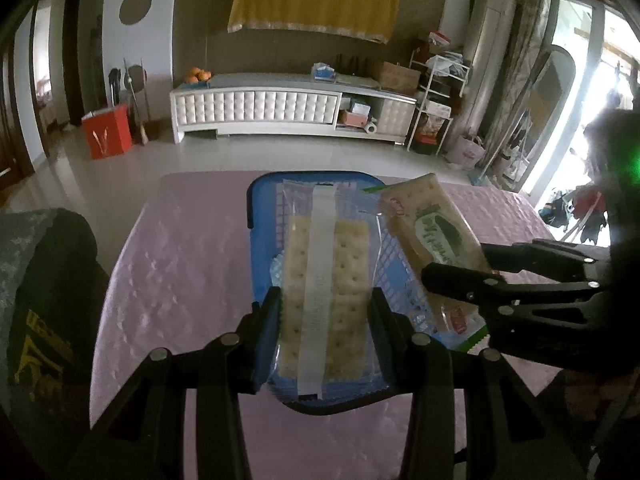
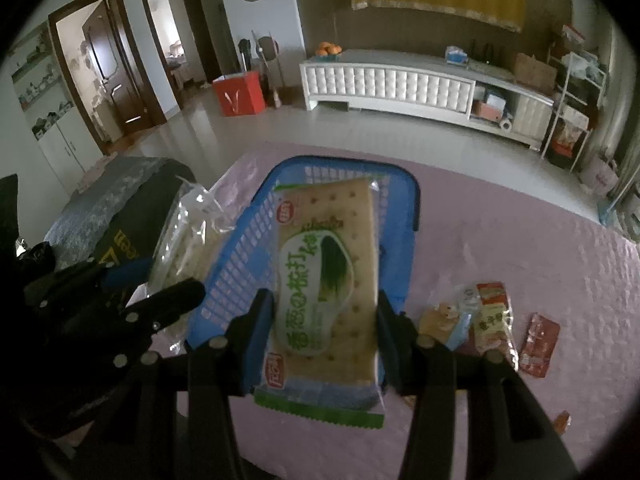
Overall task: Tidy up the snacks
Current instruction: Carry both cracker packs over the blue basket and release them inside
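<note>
A blue mesh basket (image 1: 256,200) (image 2: 236,256) stands on the pink tablecloth. My left gripper (image 1: 326,308) is shut on a clear-wrapped cracker pack (image 1: 324,276), seam side up, held over the basket. My right gripper (image 2: 326,312) is shut on a cracker pack with a green label (image 2: 328,272), also held over the basket. In the left wrist view the right gripper (image 1: 460,268) shows at the right with its green-label pack (image 1: 432,224). In the right wrist view the left gripper (image 2: 168,280) shows at the left with its clear pack (image 2: 180,240).
Several small snack packets (image 2: 492,320) and a red packet (image 2: 538,344) lie on the tablecloth (image 2: 520,240) right of the basket. A dark padded seat (image 1: 44,280) stands left of the table. A white TV cabinet (image 1: 280,104) lines the far wall.
</note>
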`<state>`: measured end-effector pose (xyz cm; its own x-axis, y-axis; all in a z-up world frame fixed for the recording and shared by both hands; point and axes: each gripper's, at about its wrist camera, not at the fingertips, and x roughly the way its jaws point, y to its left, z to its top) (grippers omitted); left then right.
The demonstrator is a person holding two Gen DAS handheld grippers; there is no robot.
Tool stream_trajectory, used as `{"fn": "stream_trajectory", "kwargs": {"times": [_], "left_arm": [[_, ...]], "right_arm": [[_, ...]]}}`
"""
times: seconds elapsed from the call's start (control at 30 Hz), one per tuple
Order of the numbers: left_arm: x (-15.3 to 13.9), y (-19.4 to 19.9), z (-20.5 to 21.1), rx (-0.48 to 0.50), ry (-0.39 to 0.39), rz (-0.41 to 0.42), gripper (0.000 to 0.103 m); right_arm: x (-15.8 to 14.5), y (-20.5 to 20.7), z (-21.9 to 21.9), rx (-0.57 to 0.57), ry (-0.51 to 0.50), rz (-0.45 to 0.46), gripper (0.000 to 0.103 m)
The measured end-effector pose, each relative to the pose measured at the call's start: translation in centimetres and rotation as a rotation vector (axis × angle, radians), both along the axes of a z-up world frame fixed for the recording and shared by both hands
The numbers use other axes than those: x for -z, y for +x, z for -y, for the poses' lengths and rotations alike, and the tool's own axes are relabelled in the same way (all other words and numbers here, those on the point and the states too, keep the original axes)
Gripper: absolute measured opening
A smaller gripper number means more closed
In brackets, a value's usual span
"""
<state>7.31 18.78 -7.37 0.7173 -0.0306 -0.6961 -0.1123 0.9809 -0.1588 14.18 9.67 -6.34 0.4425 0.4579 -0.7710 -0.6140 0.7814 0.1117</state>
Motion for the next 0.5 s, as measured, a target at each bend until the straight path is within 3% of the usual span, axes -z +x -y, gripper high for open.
{"fn": "stream_trajectory", "kwargs": {"times": [0.5], "left_arm": [[1.3, 1.0, -0.9, -0.014, -0.039, -0.047, 0.040]], "right_arm": [[2.0, 0.9, -1.2, -0.026, -0.021, -0.048, 0.054]]}}
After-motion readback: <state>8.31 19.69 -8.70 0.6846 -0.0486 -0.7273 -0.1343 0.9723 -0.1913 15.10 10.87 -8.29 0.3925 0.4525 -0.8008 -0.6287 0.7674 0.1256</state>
